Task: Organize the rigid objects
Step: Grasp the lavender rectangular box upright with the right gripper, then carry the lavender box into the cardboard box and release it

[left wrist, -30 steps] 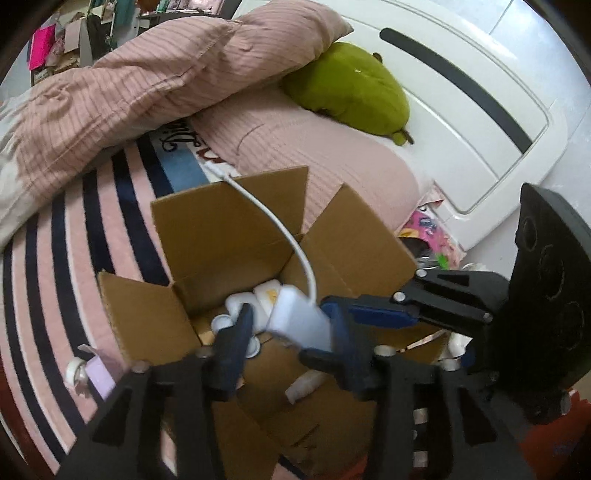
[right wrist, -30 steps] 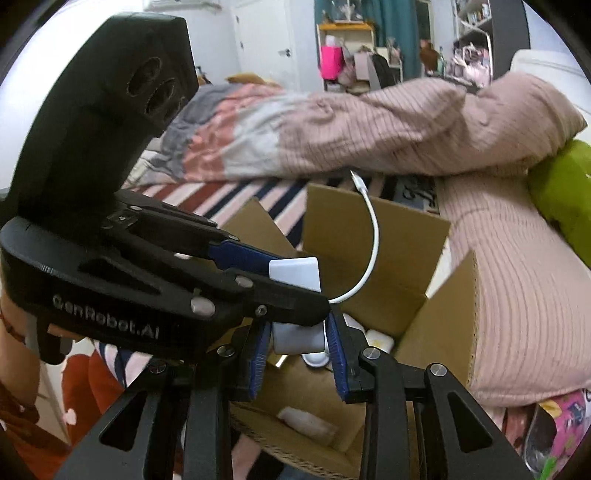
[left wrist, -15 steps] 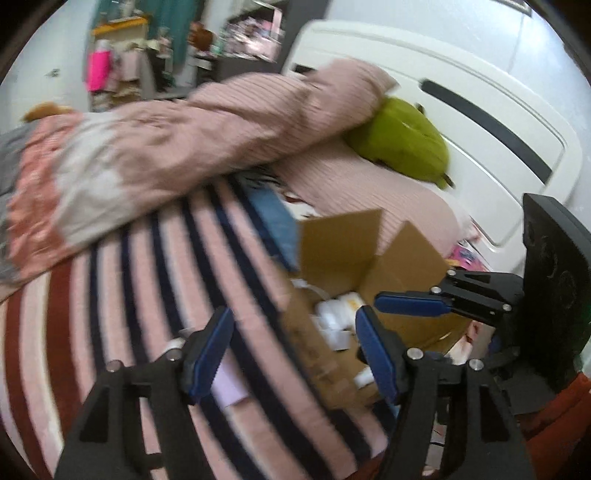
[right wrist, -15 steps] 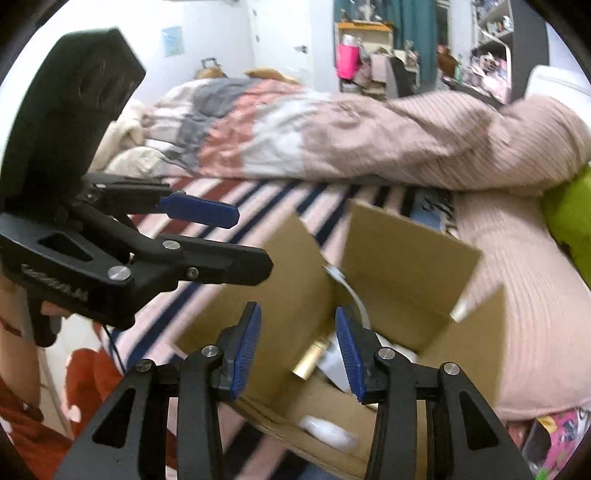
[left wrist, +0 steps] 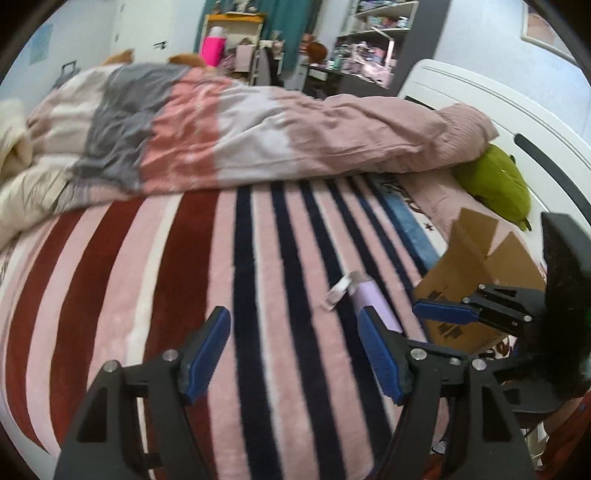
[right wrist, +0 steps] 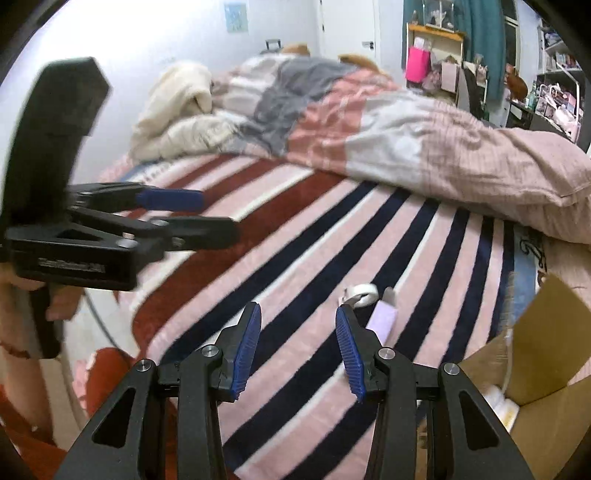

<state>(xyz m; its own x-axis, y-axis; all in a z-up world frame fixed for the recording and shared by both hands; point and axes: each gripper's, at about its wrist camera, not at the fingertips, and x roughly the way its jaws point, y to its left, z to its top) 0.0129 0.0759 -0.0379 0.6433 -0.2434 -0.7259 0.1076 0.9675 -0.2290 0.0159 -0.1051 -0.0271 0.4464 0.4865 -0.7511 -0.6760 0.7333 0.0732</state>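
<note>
Right wrist view: right claw (right wrist: 299,345) is hanging spread and empty, left claw (left wrist: 293,354) opening, also empty. Lilac tube (right wrist: 384,319) and white roll (right wrist: 364,291) are lying touching on the striped bed (right wrist: 295,258), cardboard box (right wrist: 546,354) near. Risk: pinching both together, or snagging soft bedding.

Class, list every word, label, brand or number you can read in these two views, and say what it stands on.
Nothing can be read for certain.
Left gripper, white lettering on its body: too blurred.
Striped blanket, black script near the cardboard box: too distorted.
Wall poster: too small.
</note>
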